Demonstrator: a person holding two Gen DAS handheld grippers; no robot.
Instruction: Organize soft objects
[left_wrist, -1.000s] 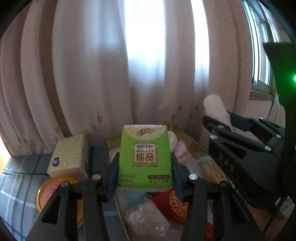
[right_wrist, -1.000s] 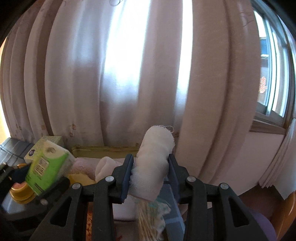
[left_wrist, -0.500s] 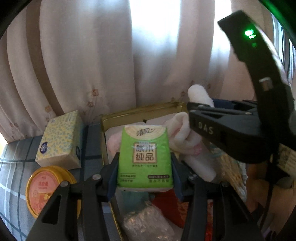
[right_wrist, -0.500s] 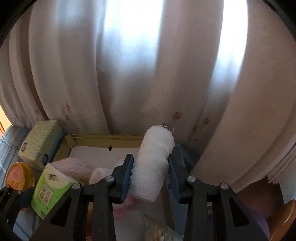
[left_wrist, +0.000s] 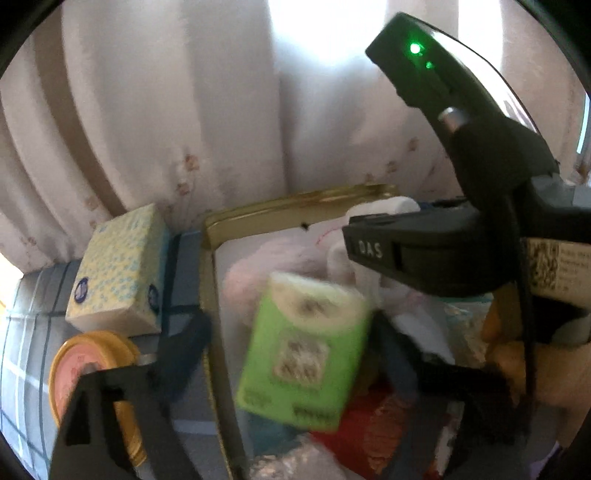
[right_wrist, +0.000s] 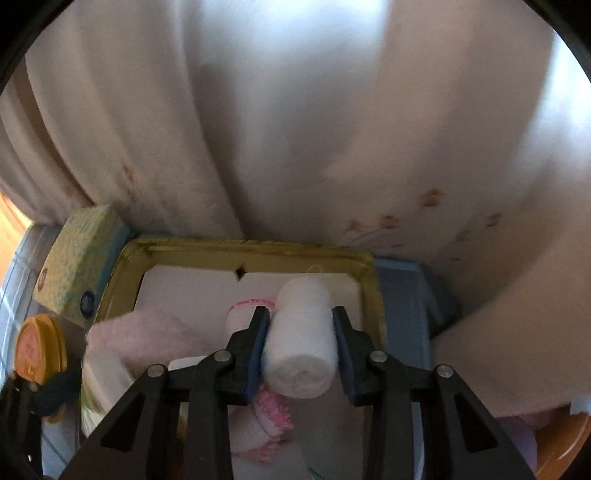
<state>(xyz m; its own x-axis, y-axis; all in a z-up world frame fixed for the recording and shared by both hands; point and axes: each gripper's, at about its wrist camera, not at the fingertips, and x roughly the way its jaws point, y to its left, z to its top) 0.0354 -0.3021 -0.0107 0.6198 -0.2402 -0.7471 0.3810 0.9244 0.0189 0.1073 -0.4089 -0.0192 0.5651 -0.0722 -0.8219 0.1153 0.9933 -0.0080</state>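
Left gripper (left_wrist: 291, 347): my jaws are opening, spread wide; the green pack (left_wrist: 303, 350) sits blurred between them, and neither pad presses on it.
Right gripper (right_wrist: 300, 332): closed on the gauze roll (right_wrist: 301, 338), blue pads tight against both its sides.
Green pack: tilted, over the left part of the tin (left_wrist: 295, 206), above a red pouch (left_wrist: 373, 424) and a crinkled clear bag (left_wrist: 295, 461).
Gauze roll: held over the tin's far right quarter, near the right rim.
Edges: the curtain (right_wrist: 295, 129) hangs right behind the tin's far rim; a yellow tissue box (left_wrist: 118, 269) stands just beside the left rim, with an orange lid (left_wrist: 88, 373) in front of it.
Room: bare white liner shows along the far wall of the tin; nearer me it is crowded with a pink towel (right_wrist: 147, 343) and rolled cloths.
Only the left view: my right gripper's body with its green light, crossing over the tin.
Only the right view: a blue box (right_wrist: 402, 314) outside the right rim.
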